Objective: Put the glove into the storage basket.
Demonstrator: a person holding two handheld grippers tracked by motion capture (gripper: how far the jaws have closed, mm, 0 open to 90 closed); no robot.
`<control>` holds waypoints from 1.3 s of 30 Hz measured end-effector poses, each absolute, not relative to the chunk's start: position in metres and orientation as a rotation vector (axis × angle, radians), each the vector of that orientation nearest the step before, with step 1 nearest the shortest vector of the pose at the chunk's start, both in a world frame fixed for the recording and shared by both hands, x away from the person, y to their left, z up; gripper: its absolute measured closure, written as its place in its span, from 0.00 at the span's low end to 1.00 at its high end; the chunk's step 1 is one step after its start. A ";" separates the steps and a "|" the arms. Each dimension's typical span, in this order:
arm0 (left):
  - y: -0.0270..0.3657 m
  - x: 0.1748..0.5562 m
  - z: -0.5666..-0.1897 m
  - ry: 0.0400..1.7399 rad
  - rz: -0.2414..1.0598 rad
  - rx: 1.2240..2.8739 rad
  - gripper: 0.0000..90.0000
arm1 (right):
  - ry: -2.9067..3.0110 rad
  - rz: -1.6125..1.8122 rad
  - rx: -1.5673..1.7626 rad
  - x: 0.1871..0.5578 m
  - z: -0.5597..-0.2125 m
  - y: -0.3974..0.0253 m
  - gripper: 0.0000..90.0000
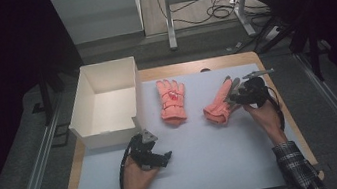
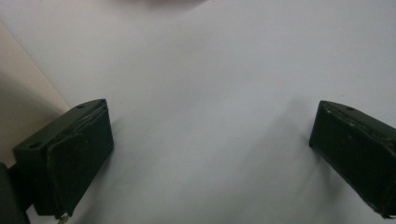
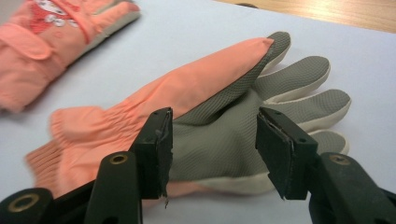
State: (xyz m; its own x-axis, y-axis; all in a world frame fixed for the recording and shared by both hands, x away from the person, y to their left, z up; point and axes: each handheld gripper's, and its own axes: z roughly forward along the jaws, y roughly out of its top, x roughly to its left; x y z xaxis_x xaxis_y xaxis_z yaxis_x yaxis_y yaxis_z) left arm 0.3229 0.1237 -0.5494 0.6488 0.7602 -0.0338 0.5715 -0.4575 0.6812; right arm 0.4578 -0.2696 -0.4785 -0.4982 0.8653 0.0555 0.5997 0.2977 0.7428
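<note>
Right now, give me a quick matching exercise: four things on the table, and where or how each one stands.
Things:
1. white box
2. glove with the printed back up
3. glove with the grey palm up
4. left gripper

States:
A. between the right gripper's open jaws
B. open over bare mat
C. far left, empty
D. mid-table, beside the box

Pairs: 1-C, 2-D, 3-A, 4-B

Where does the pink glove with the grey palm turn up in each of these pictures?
High view: the grey-palmed glove lies right of centre on the white mat, under the right tongs.
Left gripper view: not in it; there is just mat between the open left tongs.
Right gripper view: the glove sits centre, palm up.
Shared landmark: the other pink glove, upper left here.
</note>
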 end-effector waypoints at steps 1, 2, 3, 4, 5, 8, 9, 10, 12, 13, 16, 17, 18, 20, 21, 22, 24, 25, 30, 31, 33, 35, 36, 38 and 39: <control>0.124 0.323 -0.549 1.029 0.362 2.193 0.00 | 2.215 1.031 1.318 0.458 -0.479 -0.270 0.52; 0.124 0.323 -0.549 1.029 0.362 2.193 0.00 | 2.212 1.000 1.331 0.463 -0.483 -0.267 0.51; 0.124 0.323 -0.549 1.029 0.362 2.193 0.00 | 2.212 1.000 1.331 0.463 -0.483 -0.267 0.51; 0.124 0.323 -0.549 1.029 0.362 2.193 0.00 | 2.210 0.947 1.360 0.469 -0.488 -0.264 0.47; 0.124 0.323 -0.549 1.029 0.362 2.194 0.00 | 2.209 0.931 1.371 0.471 -0.490 -0.264 0.46; 0.124 0.323 -0.549 1.029 0.362 2.193 0.00 | 2.219 0.915 1.410 0.475 -0.497 -0.262 0.49; 0.124 0.323 -0.549 1.029 0.362 2.193 0.00 | 2.222 0.902 1.406 0.475 -0.497 -0.262 0.52; 0.124 0.323 -0.549 1.029 0.362 2.194 0.00 | 2.223 0.884 1.401 0.474 -0.498 -0.260 0.55; 0.124 0.323 -0.549 1.029 0.362 2.194 0.00 | 2.224 0.870 1.382 0.474 -0.500 -0.259 0.60; 0.124 0.323 -0.549 1.029 0.363 2.194 0.00 | 2.222 0.870 1.368 0.473 -0.502 -0.259 0.73; 0.124 0.323 -0.549 1.029 0.363 2.193 0.00 | 2.221 0.888 1.381 0.473 -0.503 -0.260 0.82; 0.124 0.323 -0.549 1.029 0.363 2.193 0.00 | 2.224 0.896 1.383 0.473 -0.503 -0.260 0.87; 0.124 0.323 -0.549 1.028 0.363 2.194 0.00 | 2.223 0.898 1.379 0.472 -0.503 -0.261 0.90; 0.124 0.323 -0.549 1.029 0.362 2.193 0.00 | 2.226 0.909 1.385 0.472 -0.503 -0.261 0.93; 0.124 0.323 -0.549 1.029 0.362 2.193 0.00 | 2.229 0.913 1.385 0.472 -0.502 -0.262 0.94; 0.123 0.323 -0.550 1.031 0.362 2.189 0.00 | 2.230 0.915 1.382 0.472 -0.501 -0.262 0.94; 0.123 0.323 -0.550 1.033 0.362 2.186 0.00 | 2.232 0.918 1.378 0.472 -0.500 -0.262 0.94; 0.123 0.323 -0.550 1.033 0.362 2.186 0.00 | 2.235 0.919 1.372 0.471 -0.498 -0.262 0.94; 0.124 0.323 -0.549 1.029 0.362 2.194 0.00 | 2.245 0.970 1.373 0.468 -0.491 -0.267 0.95; 0.124 0.323 -0.549 1.029 0.362 2.193 0.00 | 2.247 0.978 1.368 0.467 -0.490 -0.268 0.95; 0.124 0.323 -0.549 1.029 0.362 2.193 0.00 | 2.251 0.999 1.364 0.465 -0.486 -0.270 0.95; 0.124 0.323 -0.549 1.029 0.362 2.193 0.00 | 2.262 1.028 1.353 0.463 -0.481 -0.271 0.95; 0.124 0.323 -0.549 1.029 0.362 2.193 0.00 | 2.283 1.065 1.335 0.459 -0.477 -0.272 0.95; 0.124 0.323 -0.549 1.029 0.362 2.193 0.00 | 2.288 1.069 1.333 0.457 -0.475 -0.271 0.95; 0.124 0.323 -0.549 1.029 0.362 2.194 0.00 | 2.295 1.078 1.319 0.456 -0.473 -0.271 0.95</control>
